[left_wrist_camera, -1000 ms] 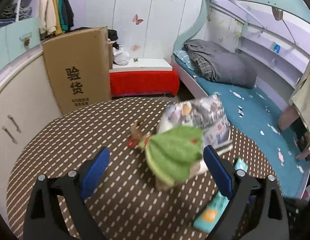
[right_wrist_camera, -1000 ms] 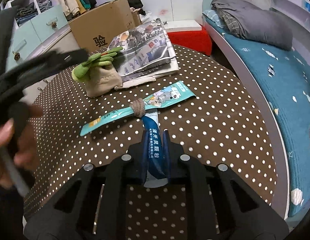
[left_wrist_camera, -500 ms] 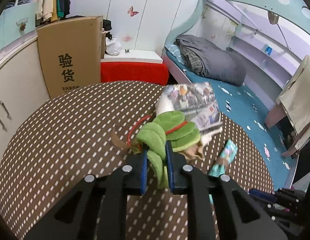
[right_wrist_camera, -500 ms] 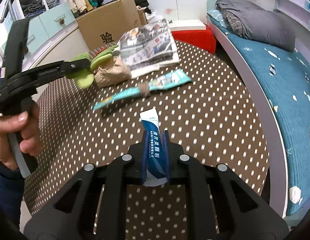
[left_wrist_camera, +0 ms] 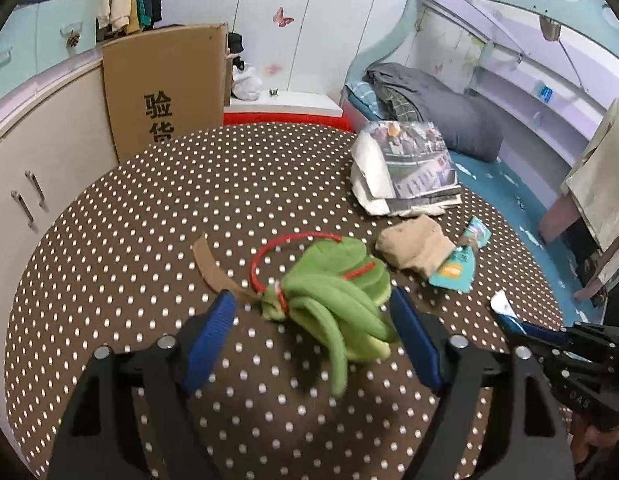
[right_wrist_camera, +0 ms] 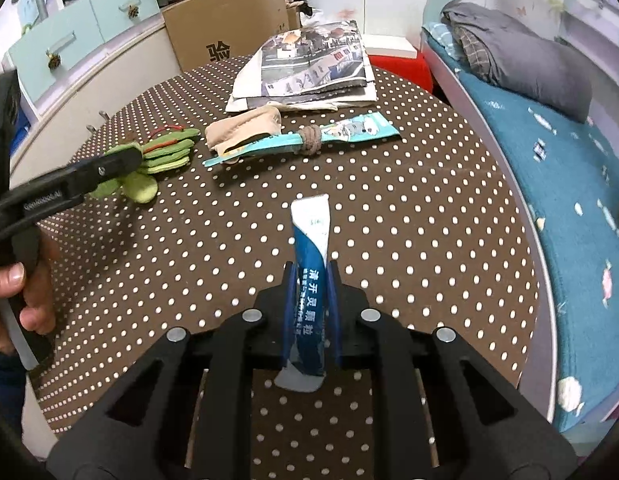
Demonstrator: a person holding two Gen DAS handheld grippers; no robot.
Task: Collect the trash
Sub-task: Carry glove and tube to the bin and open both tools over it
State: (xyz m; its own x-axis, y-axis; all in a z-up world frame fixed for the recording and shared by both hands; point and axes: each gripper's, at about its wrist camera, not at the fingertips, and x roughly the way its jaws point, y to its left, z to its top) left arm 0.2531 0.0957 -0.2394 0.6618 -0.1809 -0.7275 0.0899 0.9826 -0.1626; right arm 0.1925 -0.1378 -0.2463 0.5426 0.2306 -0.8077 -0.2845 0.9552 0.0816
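Note:
A green plush leafy thing (left_wrist_camera: 337, 280) with a red loop (left_wrist_camera: 269, 248) and a brown strap lies on the dotted brown table (left_wrist_camera: 149, 220). It sits between the jaws of my left gripper (left_wrist_camera: 311, 300), which are opening; the blue pads stand clear of it. My right gripper (right_wrist_camera: 311, 276) is shut on a blue and white sachet (right_wrist_camera: 311, 248) held above the table. A beige cloth pouch (right_wrist_camera: 241, 130) and a teal wrapper (right_wrist_camera: 349, 132) tied with a knot lie further back. The left gripper also shows in the right wrist view, beside the green plush (right_wrist_camera: 165, 152).
A folded newspaper (left_wrist_camera: 413, 164) lies at the table's far side. A tall cardboard box (left_wrist_camera: 161, 88) stands behind the table by pale cabinets (left_wrist_camera: 37, 168). A bed with a teal sheet (right_wrist_camera: 569, 160) runs along the right. A person's hand (right_wrist_camera: 25, 292) holds the left gripper.
My left gripper shut on the green plush, drew it away from the beige pouch, and now has its jaws spread with the plush lying between them. The right gripper keeps the sachet.

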